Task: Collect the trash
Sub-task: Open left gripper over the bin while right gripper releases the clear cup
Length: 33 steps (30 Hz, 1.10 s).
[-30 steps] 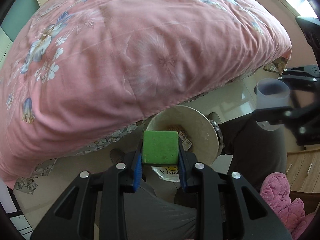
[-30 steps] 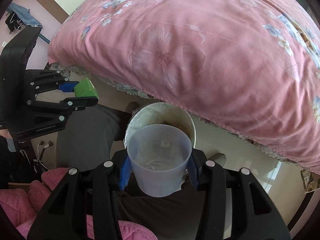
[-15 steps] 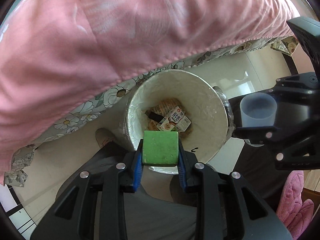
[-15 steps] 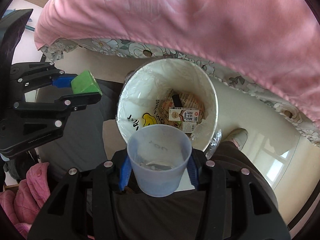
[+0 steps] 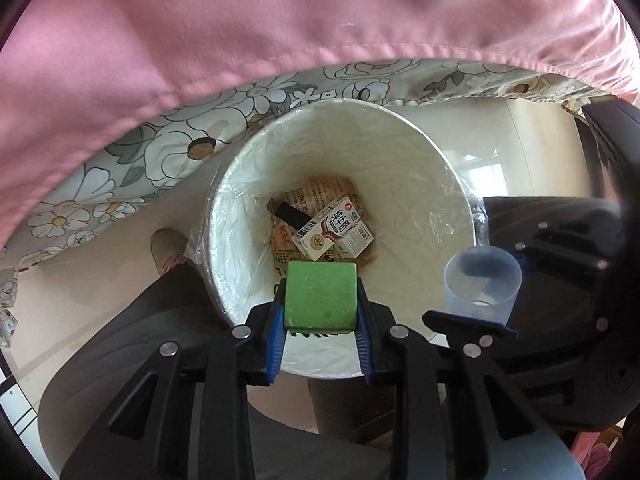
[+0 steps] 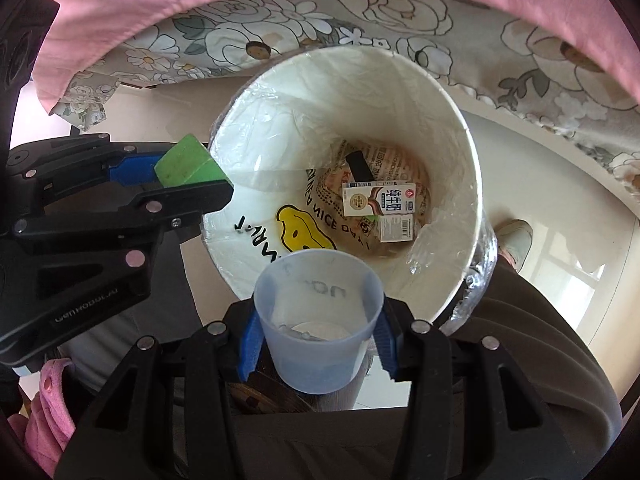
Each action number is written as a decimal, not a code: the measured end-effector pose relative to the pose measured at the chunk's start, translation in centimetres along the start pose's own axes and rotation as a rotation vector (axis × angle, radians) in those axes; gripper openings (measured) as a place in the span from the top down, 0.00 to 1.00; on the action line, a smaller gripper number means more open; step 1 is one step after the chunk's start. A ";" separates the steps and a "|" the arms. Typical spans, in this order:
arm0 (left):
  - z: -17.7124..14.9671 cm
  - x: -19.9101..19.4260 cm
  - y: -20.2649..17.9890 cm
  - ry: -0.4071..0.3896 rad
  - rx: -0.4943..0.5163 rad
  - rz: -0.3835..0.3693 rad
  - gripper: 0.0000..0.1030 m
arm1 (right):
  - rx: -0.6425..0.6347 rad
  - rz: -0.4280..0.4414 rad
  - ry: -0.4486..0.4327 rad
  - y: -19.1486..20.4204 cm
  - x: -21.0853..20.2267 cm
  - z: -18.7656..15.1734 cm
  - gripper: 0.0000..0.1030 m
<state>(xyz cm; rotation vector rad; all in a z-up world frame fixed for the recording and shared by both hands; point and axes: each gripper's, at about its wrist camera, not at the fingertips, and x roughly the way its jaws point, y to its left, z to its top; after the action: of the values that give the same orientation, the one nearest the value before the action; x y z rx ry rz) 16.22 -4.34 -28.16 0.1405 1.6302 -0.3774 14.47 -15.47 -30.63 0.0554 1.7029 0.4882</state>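
While a green block (image 5: pixel 321 295) is being clamped between the blue pads of the left gripper (image 5: pixel 321 320), it is being held above the near rim of a white lined bin (image 5: pixel 400 148). A translucent plastic cup (image 6: pixel 319 320) is being gripped by the right gripper (image 6: pixel 319 344), tilted at the bin's near edge. A milk carton (image 6: pixel 378 199) and a printed paper bag (image 6: pixel 332 184) are being contained at the bin's bottom. The bin is being overhung by a pink bedcover (image 5: pixel 280 20) and a floral sheet (image 6: pixel 360 8).

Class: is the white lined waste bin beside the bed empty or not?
Not empty: the white lined waste bin holds a milk carton on printed paper wrapping.
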 end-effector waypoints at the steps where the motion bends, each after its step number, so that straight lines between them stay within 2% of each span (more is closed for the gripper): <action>1: 0.1 0.4 0.1 0.003 -0.008 -0.002 0.69 | 0.006 -0.001 0.005 -0.2 0.4 0.1 0.53; 17: 0.9 6.7 1.5 0.061 -0.091 -0.030 0.69 | 0.089 -0.044 0.081 -2.1 5.9 2.1 0.53; 27: 1.4 8.1 2.0 0.079 -0.115 -0.052 0.69 | 0.086 -0.099 0.090 -2.4 7.6 3.0 0.53; 28: 1.4 8.1 2.0 0.077 -0.114 -0.056 0.66 | 0.079 -0.102 0.095 -2.4 7.8 3.1 0.52; 29: 1.5 8.1 1.9 0.076 -0.114 -0.058 0.57 | 0.076 -0.099 0.099 -2.3 7.9 3.2 0.49; 31: 1.6 8.0 1.9 0.066 -0.117 -0.046 0.47 | 0.073 -0.099 0.095 -2.2 7.9 3.3 0.40; 33: 1.6 7.9 1.7 0.065 -0.109 -0.041 0.41 | 0.065 -0.117 0.085 -2.1 7.8 3.3 0.34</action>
<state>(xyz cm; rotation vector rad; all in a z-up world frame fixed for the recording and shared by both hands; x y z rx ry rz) 17.45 -4.35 -36.33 0.0370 1.7161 -0.3169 16.53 -13.99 -39.02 -0.0177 1.7935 0.3525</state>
